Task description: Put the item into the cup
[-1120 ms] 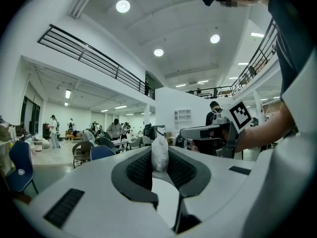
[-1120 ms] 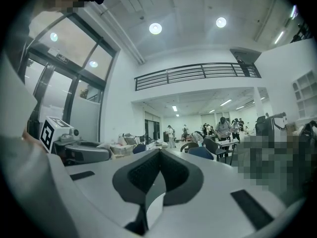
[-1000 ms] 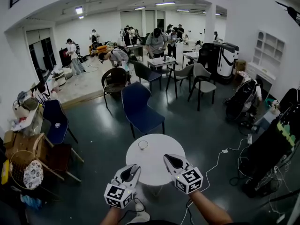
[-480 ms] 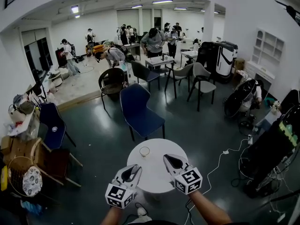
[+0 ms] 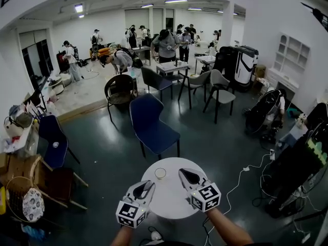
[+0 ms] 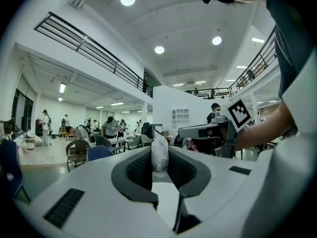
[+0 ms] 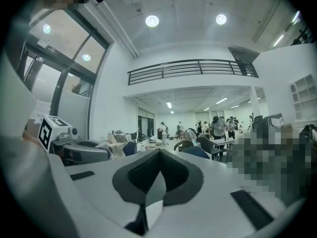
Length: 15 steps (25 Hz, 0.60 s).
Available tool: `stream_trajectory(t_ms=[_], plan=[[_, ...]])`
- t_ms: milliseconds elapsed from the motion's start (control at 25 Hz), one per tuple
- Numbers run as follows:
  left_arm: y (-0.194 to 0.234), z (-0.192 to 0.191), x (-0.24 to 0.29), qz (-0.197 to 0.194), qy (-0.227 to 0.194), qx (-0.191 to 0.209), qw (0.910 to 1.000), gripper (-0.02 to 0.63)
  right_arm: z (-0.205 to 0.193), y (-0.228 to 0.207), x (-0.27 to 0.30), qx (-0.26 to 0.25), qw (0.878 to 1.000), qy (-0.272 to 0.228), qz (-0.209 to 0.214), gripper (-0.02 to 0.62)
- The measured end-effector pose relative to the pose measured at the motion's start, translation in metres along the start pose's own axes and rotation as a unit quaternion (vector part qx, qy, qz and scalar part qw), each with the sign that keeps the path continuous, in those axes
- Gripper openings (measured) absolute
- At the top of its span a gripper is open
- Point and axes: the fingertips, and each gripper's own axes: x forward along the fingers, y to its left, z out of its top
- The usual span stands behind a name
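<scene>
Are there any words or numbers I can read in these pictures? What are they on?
No readable words or numbers anywhere.
Cubes on the left gripper and right gripper: black-and-white square patterns, not letters.
The green label on the black case: too blurred to read.

Cup (image 5: 160, 173) contents too small to tell, white item (image 6: 159, 152) unidentifiable, bench (image 5: 171, 200) near rim hidden behind left claw (image 5: 145, 185)

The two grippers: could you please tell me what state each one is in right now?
Left gripper: closed on a small white item.
Right gripper: closed, empty.
</scene>
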Motion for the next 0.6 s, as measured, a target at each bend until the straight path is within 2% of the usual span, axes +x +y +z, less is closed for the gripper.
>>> stream_trajectory(t_ms=[360,600], plan=[[0.064,0.001,0.02,-0.017,0.001,-0.005,0.9998,0.069,0.007,-0.01,0.064,0.002,1.0,0.001,-0.018,0.017],[0.091,-0.007,0.014,-0.025,-0.001,-0.009,0.9996,0.069,0.002,0.003,0.087,0.0,1.0,0.006,-0.027,0.017]])
